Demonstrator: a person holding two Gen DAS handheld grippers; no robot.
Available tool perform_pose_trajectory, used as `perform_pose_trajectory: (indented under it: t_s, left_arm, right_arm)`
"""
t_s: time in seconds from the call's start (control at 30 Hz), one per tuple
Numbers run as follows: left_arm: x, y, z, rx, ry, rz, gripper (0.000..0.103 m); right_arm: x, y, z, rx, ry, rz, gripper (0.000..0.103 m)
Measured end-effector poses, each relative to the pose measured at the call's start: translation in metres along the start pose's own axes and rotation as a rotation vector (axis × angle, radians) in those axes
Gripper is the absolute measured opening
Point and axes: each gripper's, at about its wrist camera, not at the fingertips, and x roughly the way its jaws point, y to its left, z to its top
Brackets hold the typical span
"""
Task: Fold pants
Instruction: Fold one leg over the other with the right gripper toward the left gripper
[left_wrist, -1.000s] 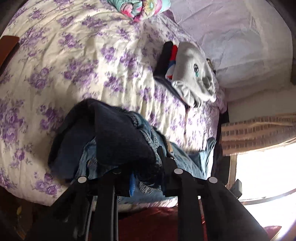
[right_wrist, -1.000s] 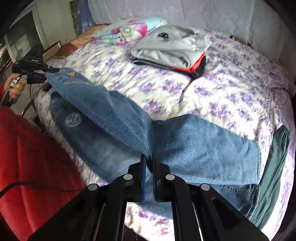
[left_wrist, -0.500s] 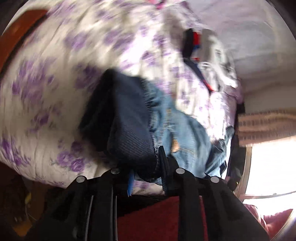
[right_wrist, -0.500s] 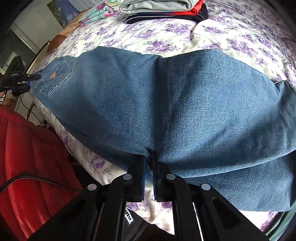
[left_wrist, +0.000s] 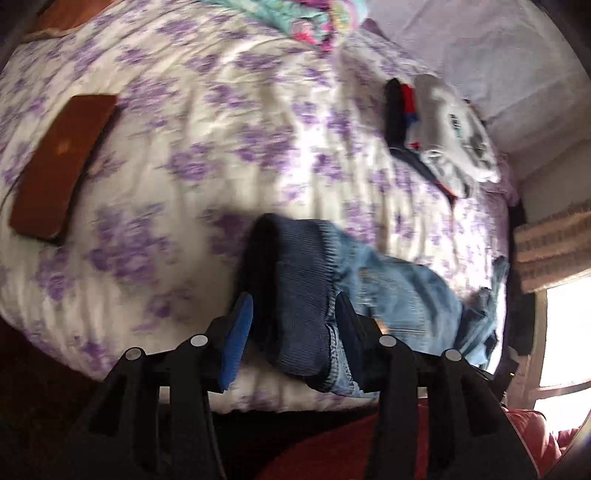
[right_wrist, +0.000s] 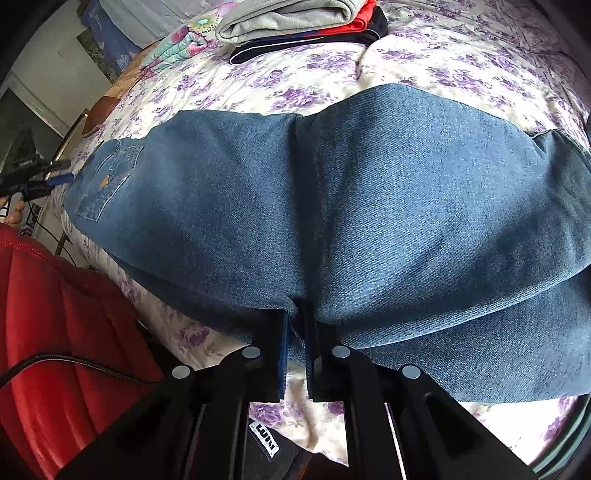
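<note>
Blue jeans (right_wrist: 332, 206) lie folded lengthwise across the floral bed, back pocket at the left. My right gripper (right_wrist: 295, 317) is shut on the near edge of the jeans at mid-length. In the left wrist view the jeans' waistband (left_wrist: 303, 295), with its dark ribbed band, sits between the fingers of my left gripper (left_wrist: 293, 306). The jaws stand apart and the blue pad on the left is clear of the cloth. The left gripper (right_wrist: 55, 179) also shows in the right wrist view beside the waist end.
A stack of folded clothes (right_wrist: 295, 26) with a grey sweatshirt on top lies at the far side of the bed (left_wrist: 221, 110). A colourful pillow (right_wrist: 177, 44) and a brown flat object (left_wrist: 62, 166) lie on the bed. A red chair (right_wrist: 55, 332) stands close by.
My left gripper has opened and the waistband has come down onto the bed. My right gripper stays shut on the jeans, which have been laid flat over the lower layer.
</note>
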Motion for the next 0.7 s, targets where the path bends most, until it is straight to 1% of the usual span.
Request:
perform_pose_trajectory:
  t_s: [0.03,0.07,0.1,0.13,0.17,0.2,0.23,0.27,0.3,0.33,0.37,0.4,0.43,0.47,0.5,0.53,0.57,0.63,0.67,0.7]
  left_arm:
    - [-0.007,0.015,-0.001,-0.054,-0.005,0.003,0.04]
    - [-0.015,0.022,-0.003,-0.079,-0.026,-0.037,0.039]
    - [-0.023,0.019,-0.003,-0.069,-0.054,-0.093,0.039]
    - [-0.028,0.004,-0.004,-0.016,-0.073,-0.141,0.039]
    - [-0.026,-0.01,-0.004,0.034,-0.071,-0.163,0.039]
    - [-0.02,-0.028,-0.006,0.09,-0.052,-0.184,0.04]
    - [-0.006,-0.048,-0.008,0.138,-0.014,-0.212,0.041]
    - [0.011,-0.062,-0.011,0.16,0.027,-0.242,0.044]
    - [0.033,-0.074,-0.017,0.177,0.082,-0.261,0.05]
    - [0.058,-0.083,-0.024,0.206,0.136,-0.232,0.052]
    - [0.085,-0.087,-0.031,0.248,0.175,-0.149,0.052]
    - [0.108,-0.085,-0.038,0.292,0.179,-0.105,0.051]
    - [0.112,-0.081,-0.042,0.322,0.129,-0.131,0.051]
    - [0.108,-0.077,-0.044,0.336,0.087,-0.161,0.051]
    - [0.106,-0.07,-0.043,0.312,0.099,-0.185,0.05]
    - [0.103,-0.064,-0.041,0.275,0.101,-0.21,0.05]
    - [0.1,-0.058,-0.039,0.238,0.108,-0.235,0.05]
    - [0.097,-0.05,-0.035,0.181,0.13,-0.263,0.049]
    - [0.097,-0.048,-0.033,0.161,0.139,-0.266,0.049]
    - [0.098,-0.045,-0.031,0.138,0.152,-0.271,0.051]
  right_arm:
    - [0.0,-0.001,0.0,0.004,0.0,0.001,0.007]
    - [-0.002,-0.004,-0.002,0.007,0.001,0.002,0.007]
    - [-0.001,-0.004,-0.001,0.007,0.005,0.002,0.007]
    - [-0.001,-0.004,0.0,0.006,0.009,0.001,0.007]
    - [0.0,-0.004,0.0,0.002,0.015,0.001,0.007]
    - [0.0,-0.005,0.001,-0.004,0.021,0.0,0.007]
    - [0.0,-0.003,0.002,-0.009,0.026,0.0,0.007]
    - [0.001,-0.003,0.003,-0.014,0.031,0.0,0.007]
    - [0.001,-0.002,0.004,-0.017,0.035,0.0,0.007]
    - [0.002,-0.001,0.006,-0.018,0.038,0.0,0.007]
    - [0.002,0.0,0.006,-0.017,0.039,0.0,0.007]
    - [0.002,0.001,0.006,-0.018,0.04,0.002,0.008]
    - [0.001,0.001,0.007,-0.02,0.042,0.004,0.008]
    - [-0.001,0.001,0.008,-0.016,0.044,0.009,0.01]
    - [-0.005,0.002,0.009,-0.005,0.043,0.013,0.011]
    - [-0.012,0.002,0.011,0.008,0.028,0.008,0.015]
    - [-0.022,0.002,0.012,0.02,-0.008,0.0,0.022]
    - [-0.055,-0.004,0.015,0.073,-0.142,0.002,0.026]
    - [-0.071,-0.011,0.016,0.122,-0.213,-0.012,0.027]
    - [-0.086,-0.023,0.015,0.191,-0.279,-0.033,0.031]
